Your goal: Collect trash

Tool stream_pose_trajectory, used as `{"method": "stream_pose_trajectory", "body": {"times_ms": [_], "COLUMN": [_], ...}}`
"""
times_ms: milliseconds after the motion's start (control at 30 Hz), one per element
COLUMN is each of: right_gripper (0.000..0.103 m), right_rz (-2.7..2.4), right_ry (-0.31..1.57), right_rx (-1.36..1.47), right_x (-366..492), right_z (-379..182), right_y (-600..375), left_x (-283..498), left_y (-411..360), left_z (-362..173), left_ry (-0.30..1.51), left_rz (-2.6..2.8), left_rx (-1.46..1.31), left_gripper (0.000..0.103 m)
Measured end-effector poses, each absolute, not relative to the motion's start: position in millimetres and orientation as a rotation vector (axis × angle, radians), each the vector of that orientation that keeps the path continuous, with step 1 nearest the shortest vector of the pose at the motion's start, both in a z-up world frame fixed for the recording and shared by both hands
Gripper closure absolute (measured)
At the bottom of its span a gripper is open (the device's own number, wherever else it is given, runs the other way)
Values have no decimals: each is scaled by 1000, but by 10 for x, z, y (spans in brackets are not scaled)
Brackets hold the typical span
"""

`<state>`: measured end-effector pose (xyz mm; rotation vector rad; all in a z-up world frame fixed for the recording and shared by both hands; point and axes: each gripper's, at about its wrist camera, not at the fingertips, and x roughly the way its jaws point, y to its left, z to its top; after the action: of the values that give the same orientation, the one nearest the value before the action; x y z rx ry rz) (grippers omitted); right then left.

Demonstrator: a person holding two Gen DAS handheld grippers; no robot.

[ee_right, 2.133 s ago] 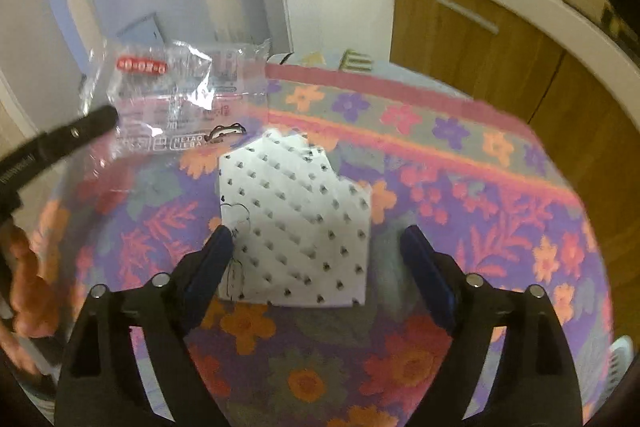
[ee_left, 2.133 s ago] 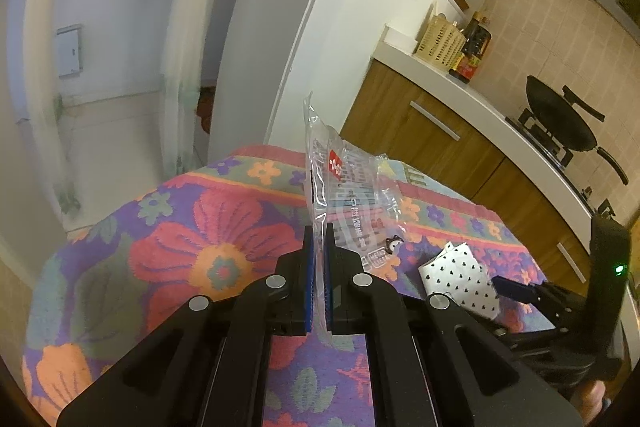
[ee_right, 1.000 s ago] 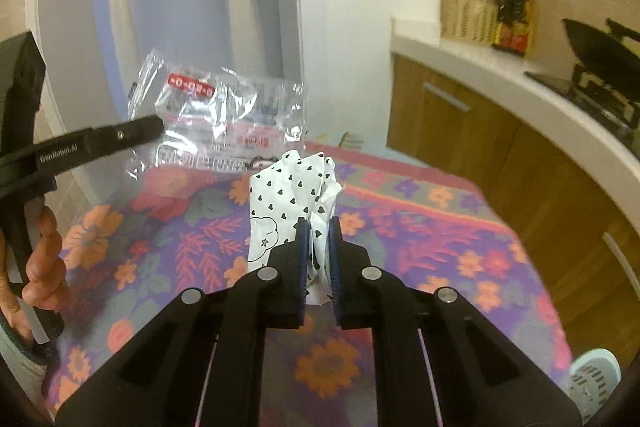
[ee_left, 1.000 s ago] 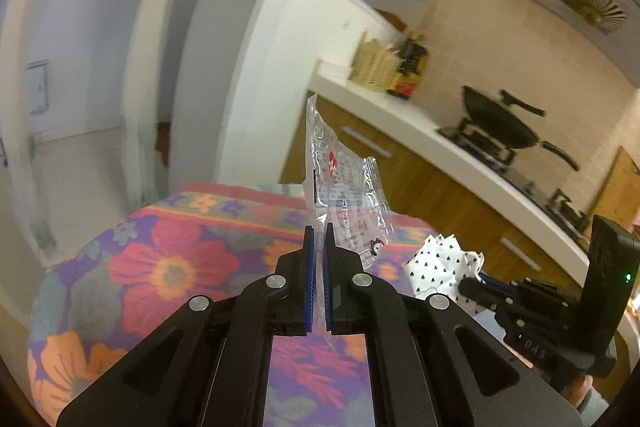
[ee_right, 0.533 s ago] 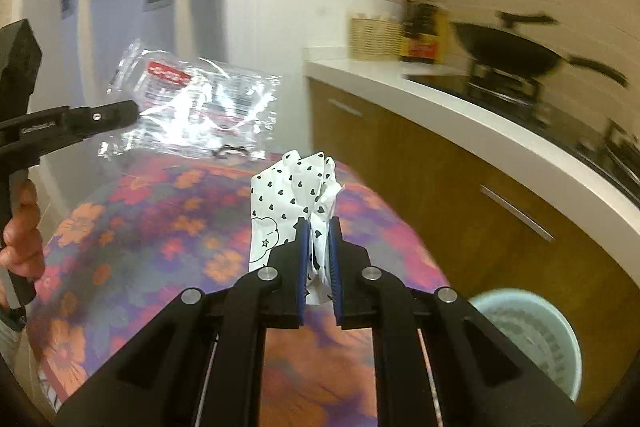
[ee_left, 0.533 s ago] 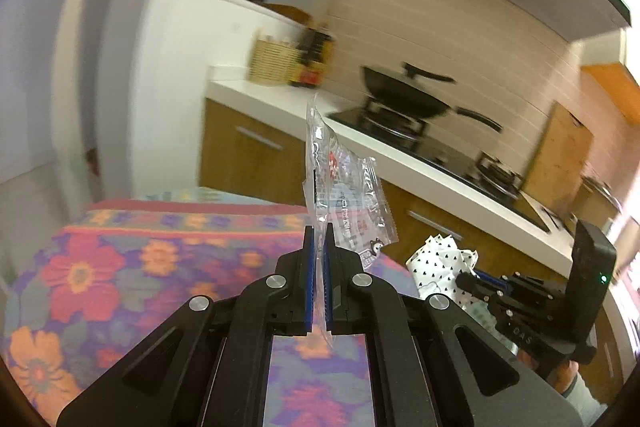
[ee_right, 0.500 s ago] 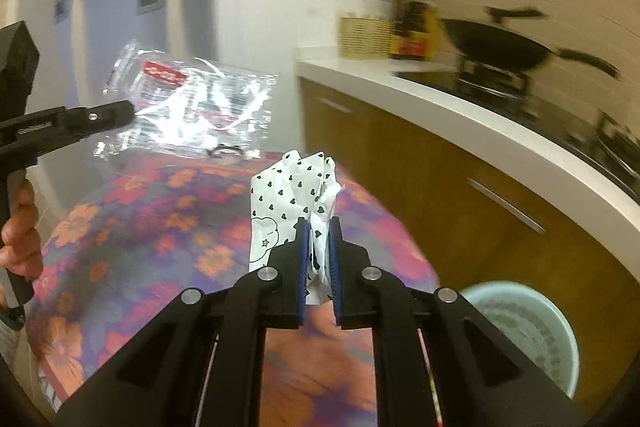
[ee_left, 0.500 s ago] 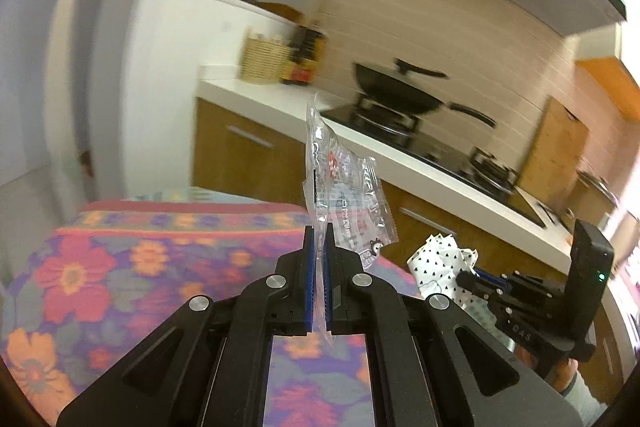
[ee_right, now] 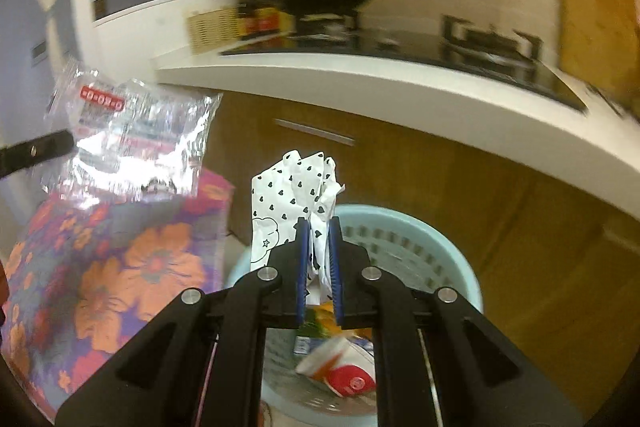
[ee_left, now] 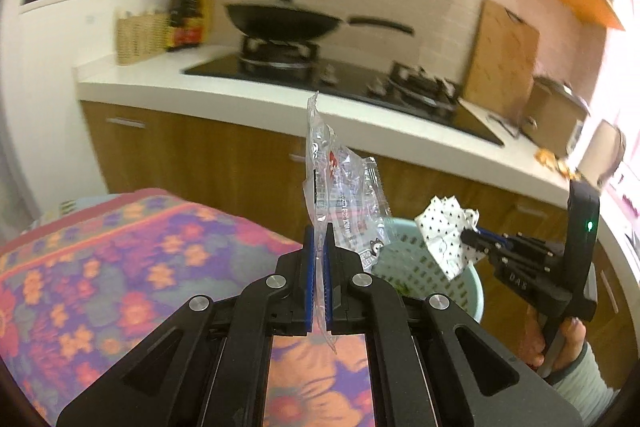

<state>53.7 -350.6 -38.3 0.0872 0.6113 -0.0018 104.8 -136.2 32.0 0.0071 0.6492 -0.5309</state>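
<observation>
R hand-held gripper (ee_right: 318,259) pinching paper (ee_right: 288,195), over bin rim (ee_right: 448,247)

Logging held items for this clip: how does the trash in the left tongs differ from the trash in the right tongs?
The clear plastic wrapper in the left tongs is see-through with red print; the heart-print paper in the right tongs is opaque white with black hearts. The wrapper hangs over the floral tablecloth's edge; the paper is over the light blue bin. Both are clamped, crumpled and off the table.
</observation>
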Motion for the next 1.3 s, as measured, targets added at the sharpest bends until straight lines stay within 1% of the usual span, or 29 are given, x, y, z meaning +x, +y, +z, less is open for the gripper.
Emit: {"method": "stream_pose_trajectory", "body": {"times_ms": [267, 567, 667, 700, 733, 767, 800, 833, 867, 1167, 1200, 1267, 1300], "right_gripper": [95, 93, 90, 85, 75, 68, 49, 42, 42, 42, 42, 41, 40], "right_rz": [-67, -116, -128, -127, -127, -129, -134, -141, -145, -116, -112, -101, -93], "right_ry": [654, 692, 712, 716, 719, 719, 716, 704, 695, 634, 621, 600, 590], "right_rx": [164, 200, 189, 189, 192, 194, 197, 201, 200, 160, 151, 136, 128], "right_x": [516, 532, 537, 537, 534, 534, 524, 501, 486, 387, 369, 339, 333], "right_z": [-596, -682, -711, -719, -729, -725, -720, -707, -693, -368, -304, -186, -131], "right_y": [-3937, -4108, -4110, -4111, -4115, -4120, -4126, -4130, -4130, -3901, -3838, -3724, -3669], "left_x": [1126, 1173, 1183, 1182, 1179, 1172, 1164, 1154, 1144, 1034, 1021, 976, 955], "left_y": [-2042, -2392, -2454, -2471, -2484, -2483, -2478, -2470, -2461, -2104, -2052, -1914, -1857], "left_z": [138, 13, -13, -25, -31, -35, -35, -32, -25, 164, 190, 251, 273], "left_ry": [699, 733, 739, 742, 741, 736, 732, 728, 724, 656, 648, 624, 615], "left_rz": [-600, -604, -598, -597, -592, -584, -582, -578, -573, -544, -538, -523, -517], "left_rx": [86, 128, 143, 149, 153, 153, 152, 152, 152, 102, 98, 87, 83], "left_gripper": [101, 101, 95, 86, 73, 68, 65, 65, 64, 53, 50, 48, 44]}}
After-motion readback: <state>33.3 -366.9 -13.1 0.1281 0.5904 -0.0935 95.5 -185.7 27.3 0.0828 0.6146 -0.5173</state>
